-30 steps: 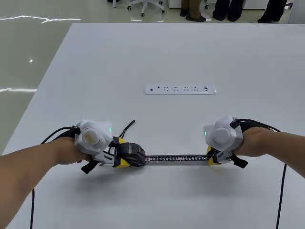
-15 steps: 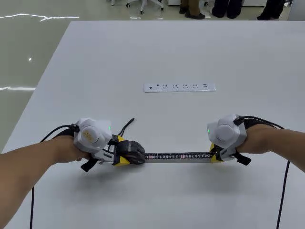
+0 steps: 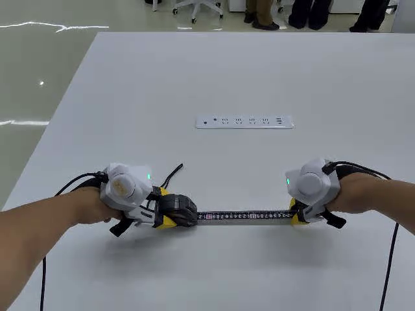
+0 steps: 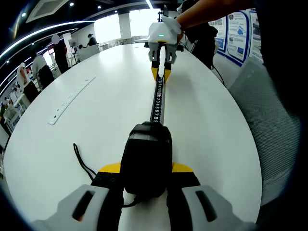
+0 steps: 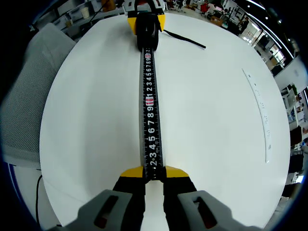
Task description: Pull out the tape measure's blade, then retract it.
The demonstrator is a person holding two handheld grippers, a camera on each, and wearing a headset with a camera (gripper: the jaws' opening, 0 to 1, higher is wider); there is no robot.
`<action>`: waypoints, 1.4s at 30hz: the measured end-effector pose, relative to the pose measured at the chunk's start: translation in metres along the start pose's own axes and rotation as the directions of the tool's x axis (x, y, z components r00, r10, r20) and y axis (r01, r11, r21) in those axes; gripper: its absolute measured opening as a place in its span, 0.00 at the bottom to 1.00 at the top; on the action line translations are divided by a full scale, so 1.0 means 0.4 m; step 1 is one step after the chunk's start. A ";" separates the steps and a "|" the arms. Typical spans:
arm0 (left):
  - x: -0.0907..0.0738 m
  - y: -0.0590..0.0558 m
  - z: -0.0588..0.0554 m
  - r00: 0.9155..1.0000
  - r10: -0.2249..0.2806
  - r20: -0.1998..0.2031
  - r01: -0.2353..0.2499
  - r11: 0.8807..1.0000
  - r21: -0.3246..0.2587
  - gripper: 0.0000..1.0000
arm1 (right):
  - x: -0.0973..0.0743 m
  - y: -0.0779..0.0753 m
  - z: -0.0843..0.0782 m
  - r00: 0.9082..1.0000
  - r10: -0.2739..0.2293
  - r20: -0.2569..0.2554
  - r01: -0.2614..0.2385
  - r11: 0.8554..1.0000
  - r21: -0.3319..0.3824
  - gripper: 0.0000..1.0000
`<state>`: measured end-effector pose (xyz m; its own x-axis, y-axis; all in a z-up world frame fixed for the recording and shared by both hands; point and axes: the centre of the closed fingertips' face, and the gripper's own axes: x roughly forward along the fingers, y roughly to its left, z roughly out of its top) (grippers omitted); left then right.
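Nearer the person than the power strip [image 3: 245, 121], the left gripper [image 4: 146, 168] clamps the black tape measure case [image 3: 178, 209]. The blade [image 5: 150, 106] runs parallel to the strip, rightward to the right gripper [image 5: 154, 172], whose closed jaws pinch its tip. Retracting would likely mean travelling back along that line.

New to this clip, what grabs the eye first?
First the black tape measure case, clamped in the left tongs. Its numbered blade is stretched flat across the white table to the right tongs, which pinch its tip. Beyond them a white power strip lies mid-table.
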<state>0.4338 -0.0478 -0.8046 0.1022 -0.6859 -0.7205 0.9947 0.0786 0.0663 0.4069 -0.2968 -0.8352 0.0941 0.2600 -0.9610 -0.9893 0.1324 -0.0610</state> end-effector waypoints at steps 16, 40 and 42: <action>0.001 0.001 0.000 1.000 -0.002 0.003 0.002 1.000 -0.007 0.29 | -0.003 -0.001 -0.014 1.000 -0.002 -0.002 0.003 1.000 0.010 0.13; 0.006 0.003 0.004 1.000 -0.005 0.008 0.005 1.000 -0.017 0.30 | -0.002 -0.012 -0.008 0.998 -0.007 0.054 0.005 0.999 0.045 0.16; 0.006 0.002 0.004 1.000 -0.002 0.006 0.002 1.000 -0.006 0.30 | -0.001 -0.011 -0.007 0.999 -0.007 0.047 0.006 1.000 0.029 0.16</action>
<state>0.4349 -0.0505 -0.8054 0.1000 -0.6901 -0.7168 0.9948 0.0813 0.0606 0.4107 -0.3001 -0.8355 0.1062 0.3040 -0.9468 -0.9852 0.1613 -0.0587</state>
